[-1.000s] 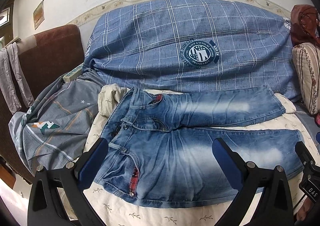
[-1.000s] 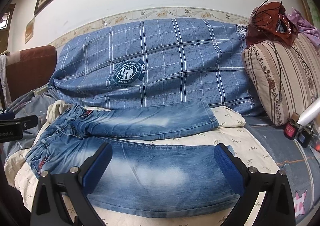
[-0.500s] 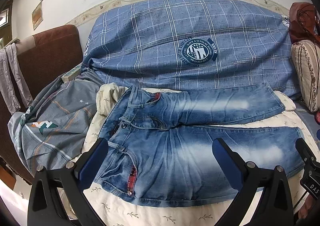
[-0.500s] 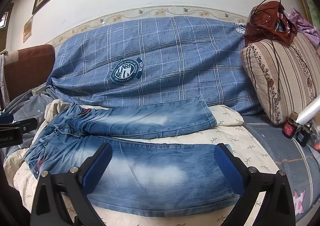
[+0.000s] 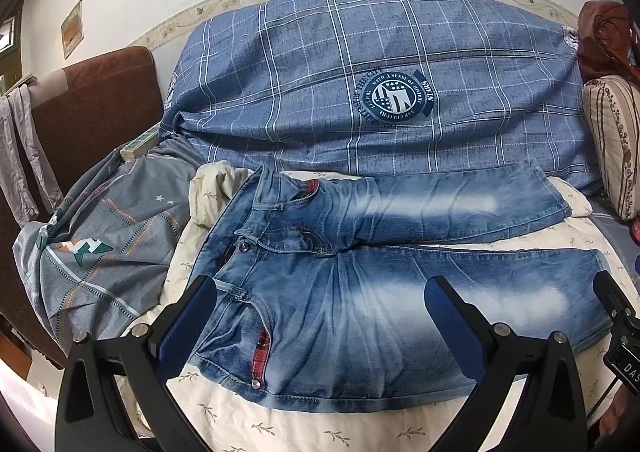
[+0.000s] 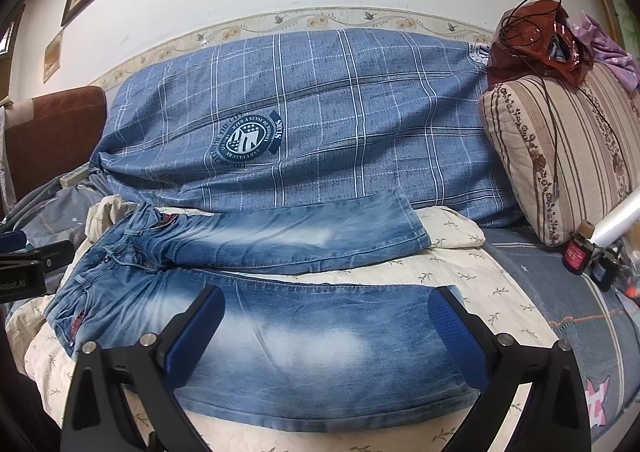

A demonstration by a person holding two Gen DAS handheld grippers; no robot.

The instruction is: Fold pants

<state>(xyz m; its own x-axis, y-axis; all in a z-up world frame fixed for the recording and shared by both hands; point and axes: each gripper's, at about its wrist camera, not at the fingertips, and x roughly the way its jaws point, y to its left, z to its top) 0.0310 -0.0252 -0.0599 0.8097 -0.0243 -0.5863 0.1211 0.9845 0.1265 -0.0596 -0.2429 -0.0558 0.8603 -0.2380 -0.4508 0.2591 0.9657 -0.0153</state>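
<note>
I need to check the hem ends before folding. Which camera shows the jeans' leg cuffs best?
The right wrist view: both cuffs of the jeans lie whole in frame, the far one and the near one by the open right gripper. The left wrist view pushes them to its distorted right edge.

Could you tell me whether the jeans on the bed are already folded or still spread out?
Spread out, unfolded. The jeans lie flat on the cream sheet, both legs apart and extended side by side, no layer doubled over.
</note>
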